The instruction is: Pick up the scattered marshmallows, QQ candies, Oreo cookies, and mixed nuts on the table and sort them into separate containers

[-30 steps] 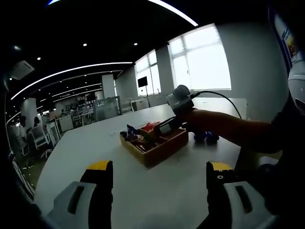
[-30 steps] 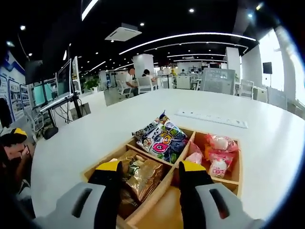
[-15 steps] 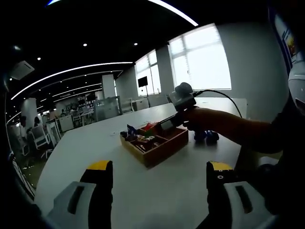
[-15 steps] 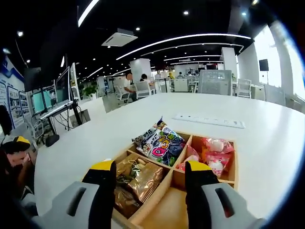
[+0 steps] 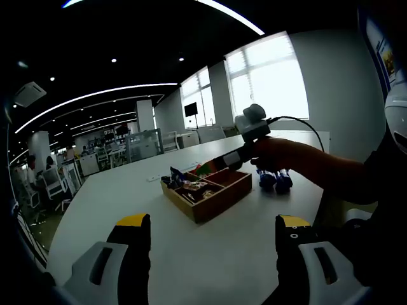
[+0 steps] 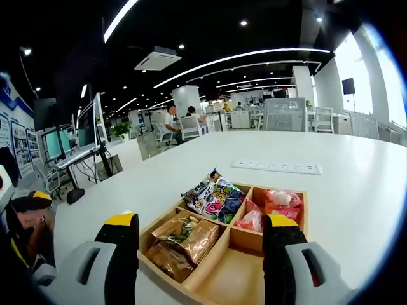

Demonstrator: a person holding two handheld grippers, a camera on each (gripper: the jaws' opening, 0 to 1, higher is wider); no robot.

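Observation:
A wooden tray (image 6: 299, 210) with four compartments sits on the white table (image 6: 343, 171). Brown nut packets (image 6: 184, 240) fill its near left compartment. Colourful candy bags (image 6: 215, 196) lie in the far left one, pink marshmallow bags (image 6: 273, 203) in the far right one, and the near right compartment (image 6: 232, 279) is bare. My right gripper (image 6: 200, 244) hovers open above the tray's near edge. In the left gripper view the tray (image 5: 219, 200) lies at mid distance, with the right gripper (image 5: 238, 154) held over it by a hand (image 5: 283, 155). My left gripper (image 5: 213, 238) is open with nothing between its fingers.
Dark blue cookie packs (image 5: 275, 181) lie on the table beyond the tray, near the person's arm. A white power strip (image 6: 276, 167) lies farther along the table. Office desks, chairs and seated people fill the background. Bare table spreads between my left gripper and the tray.
My right gripper has risen and pulled back from the tray, and its jaws have spread wider. The left gripper has stayed still.

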